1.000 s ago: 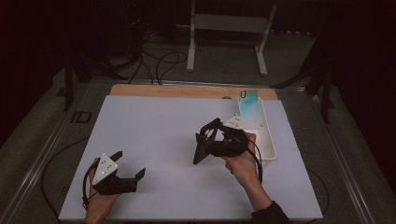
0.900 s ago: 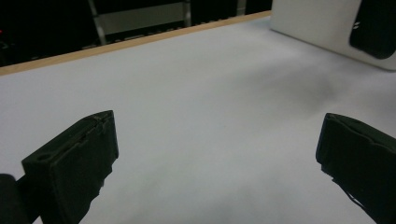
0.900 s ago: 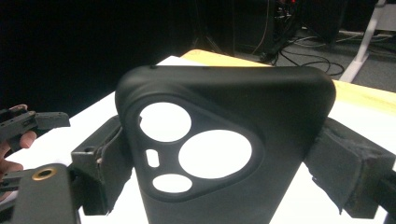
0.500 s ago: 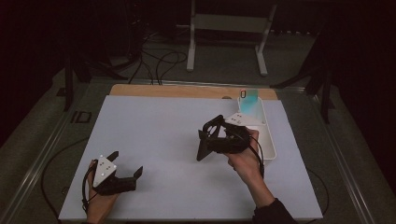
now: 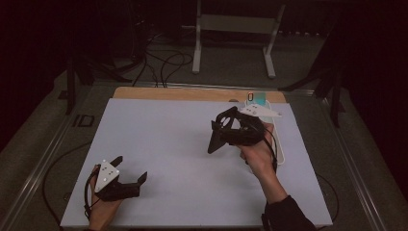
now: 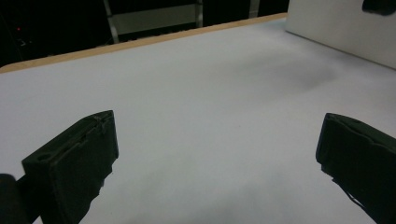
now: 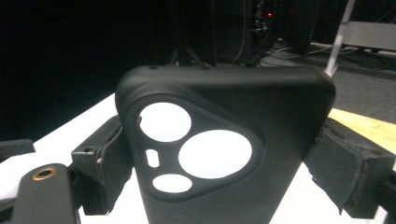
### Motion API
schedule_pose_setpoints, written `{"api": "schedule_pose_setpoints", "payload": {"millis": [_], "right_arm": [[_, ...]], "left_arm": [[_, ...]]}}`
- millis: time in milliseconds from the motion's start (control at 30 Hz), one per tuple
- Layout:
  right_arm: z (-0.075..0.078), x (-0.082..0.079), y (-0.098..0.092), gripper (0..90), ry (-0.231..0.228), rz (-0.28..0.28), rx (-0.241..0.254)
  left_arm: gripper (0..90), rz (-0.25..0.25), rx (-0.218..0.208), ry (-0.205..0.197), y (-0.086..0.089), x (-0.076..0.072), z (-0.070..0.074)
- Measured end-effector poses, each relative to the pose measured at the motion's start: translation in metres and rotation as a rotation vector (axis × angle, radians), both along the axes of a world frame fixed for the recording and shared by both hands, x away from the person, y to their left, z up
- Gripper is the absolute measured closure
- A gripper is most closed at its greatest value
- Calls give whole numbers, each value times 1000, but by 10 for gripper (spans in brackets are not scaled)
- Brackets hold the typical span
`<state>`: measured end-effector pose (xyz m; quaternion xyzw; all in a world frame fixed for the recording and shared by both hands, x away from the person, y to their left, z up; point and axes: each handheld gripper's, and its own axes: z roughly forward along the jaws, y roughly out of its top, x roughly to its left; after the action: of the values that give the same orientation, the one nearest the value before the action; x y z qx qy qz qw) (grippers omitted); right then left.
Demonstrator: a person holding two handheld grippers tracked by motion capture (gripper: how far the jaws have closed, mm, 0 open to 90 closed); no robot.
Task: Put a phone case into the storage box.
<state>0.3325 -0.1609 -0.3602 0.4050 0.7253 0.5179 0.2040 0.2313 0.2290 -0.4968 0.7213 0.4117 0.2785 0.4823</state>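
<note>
From above, the right gripper (image 5: 226, 134) is held over the white table (image 5: 168, 144), clamped on a black phone case (image 5: 217, 139) that hangs dark and edge-on. A white tray (image 5: 279, 154) lies just behind that hand, mostly covered by it; a small teal item (image 5: 257, 98) at the tray's far end is too small to identify. The left gripper (image 5: 129, 174) rests low near the front left corner, jaws apart and holding nothing.

Along the left gripper's jaws, bare tabletop lies between them; a pale box wall (image 6: 345, 32) is cut off at the upper right.

Along the right gripper's jaws, the phone case (image 7: 224, 149) stands upright, pinched at both side edges, with its camera cut-out facing the lens. Recommended handling: maintain even pressure on the flexible edges and lower the case flat before release. Its lower end is out of frame.
</note>
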Motion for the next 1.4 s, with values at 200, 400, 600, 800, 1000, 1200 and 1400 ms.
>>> {"api": "schedule_pose_setpoints", "payload": {"millis": [200, 400, 600, 800, 1000, 1200, 1400], "right_arm": [[7, 8, -6, 142, -14, -28, -7], [13, 15, -12, 142, -24, -58, -9], [19, 25, -18, 142, -36, -87, -24], [21, 35, -25, 142, -31, -127, -19], [21, 42, -29, 142, -27, -154, -26], [22, 48, -33, 142, -26, -173, -27], [25, 54, -38, 142, -26, -196, -33]], "left_arm": [[0, -5, -2, 2, 0, 0, 0], [0, -6, -5, 2, 1, 0, 0], [0, -5, -7, 1, 1, 0, 0], [0, -3, -7, 2, 1, 0, 0], [0, -2, -7, 2, 1, 0, 0], [0, -1, -11, 1, 1, 0, 1], [0, 0, -14, 1, 1, 0, 1]]}}
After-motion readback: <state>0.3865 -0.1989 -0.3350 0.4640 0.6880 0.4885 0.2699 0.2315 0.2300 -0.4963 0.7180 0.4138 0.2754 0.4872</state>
